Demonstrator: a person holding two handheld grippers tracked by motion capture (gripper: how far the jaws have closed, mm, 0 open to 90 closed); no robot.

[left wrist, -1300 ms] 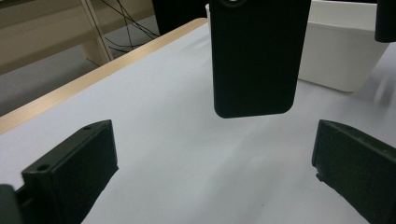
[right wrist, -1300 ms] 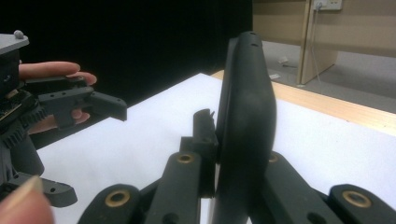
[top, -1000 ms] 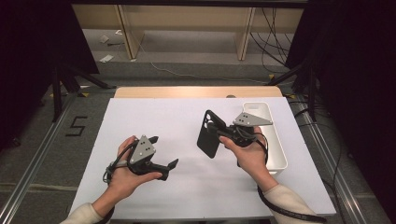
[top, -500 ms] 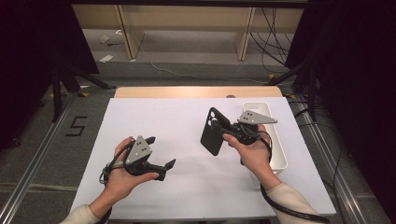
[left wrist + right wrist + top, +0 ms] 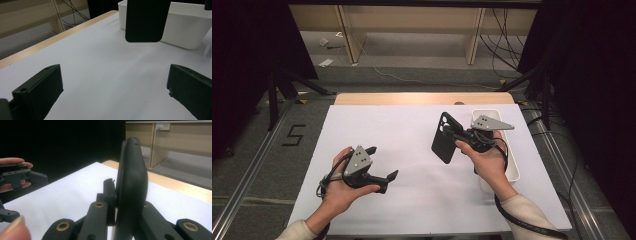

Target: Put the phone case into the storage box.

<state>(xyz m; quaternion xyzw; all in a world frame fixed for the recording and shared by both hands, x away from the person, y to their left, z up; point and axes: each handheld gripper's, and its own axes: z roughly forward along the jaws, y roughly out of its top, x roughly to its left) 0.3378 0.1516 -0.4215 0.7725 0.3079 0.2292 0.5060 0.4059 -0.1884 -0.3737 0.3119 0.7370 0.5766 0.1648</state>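
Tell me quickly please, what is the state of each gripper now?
Left gripper: open, holding nothing, low over the white table.
Right gripper: shut on a black phone case, lifted above the table beside the white bin.

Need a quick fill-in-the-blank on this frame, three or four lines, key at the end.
1. The right gripper is shut on a black ____.
2. The left gripper has its jaws ____, with nothing between them.
3. The bin near the table's right edge is ____ in colour.
4. The phone case is held ____ the table, not resting on it.

Missing words: phone case; open; white; above
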